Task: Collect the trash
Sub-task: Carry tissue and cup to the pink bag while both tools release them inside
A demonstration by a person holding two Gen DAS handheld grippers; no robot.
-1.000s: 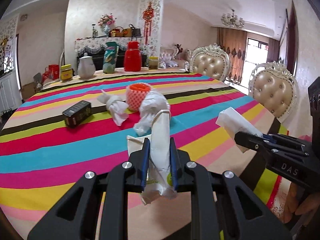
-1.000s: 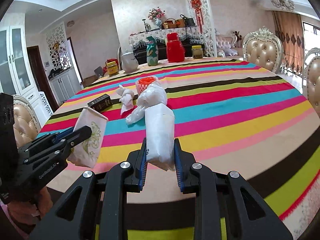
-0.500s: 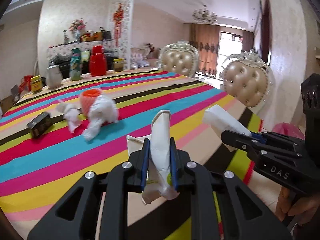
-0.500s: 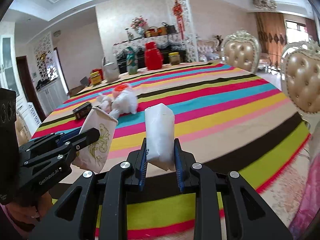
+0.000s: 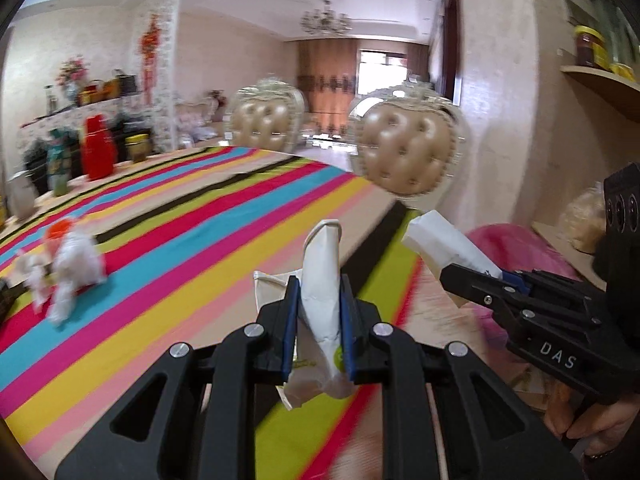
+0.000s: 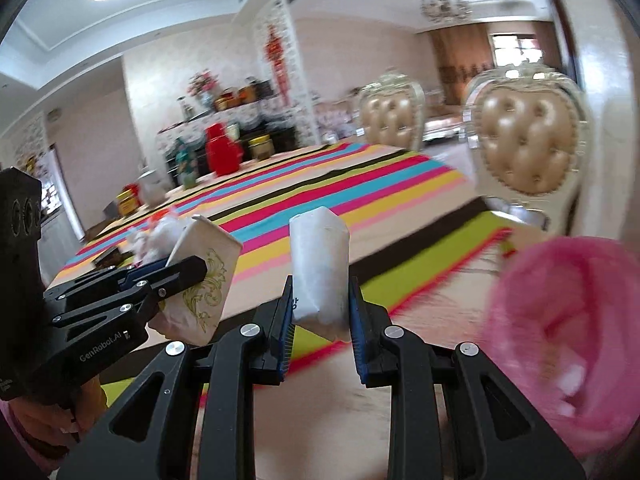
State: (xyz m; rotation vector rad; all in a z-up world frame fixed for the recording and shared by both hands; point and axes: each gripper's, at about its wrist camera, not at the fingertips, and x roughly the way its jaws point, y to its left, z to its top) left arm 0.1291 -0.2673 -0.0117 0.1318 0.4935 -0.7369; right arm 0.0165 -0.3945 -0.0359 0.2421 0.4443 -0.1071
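Observation:
My left gripper (image 5: 319, 312) is shut on a flattened white paper cup with gold print (image 5: 320, 280); it also shows in the right wrist view (image 6: 202, 280). My right gripper (image 6: 320, 312) is shut on a white tissue packet (image 6: 320, 264), seen in the left wrist view (image 5: 444, 242) too. Both are held off the striped table's (image 5: 180, 240) right edge. A pink trash bin (image 6: 568, 344) sits low at the right, close to the right gripper. More white crumpled trash (image 5: 76, 264) and an orange-red cup (image 5: 56, 232) lie on the table at the far left.
Two tufted beige chairs (image 5: 404, 156) stand at the table's right side. A red jug (image 5: 98, 152), jars and bottles stand at the table's far end. A wall shelf (image 5: 600, 80) with jars is at the upper right.
Both grippers have swung right, away from the table, each keeping its hold. The pink bin has come into the right wrist view; the table trash has slid to the left.

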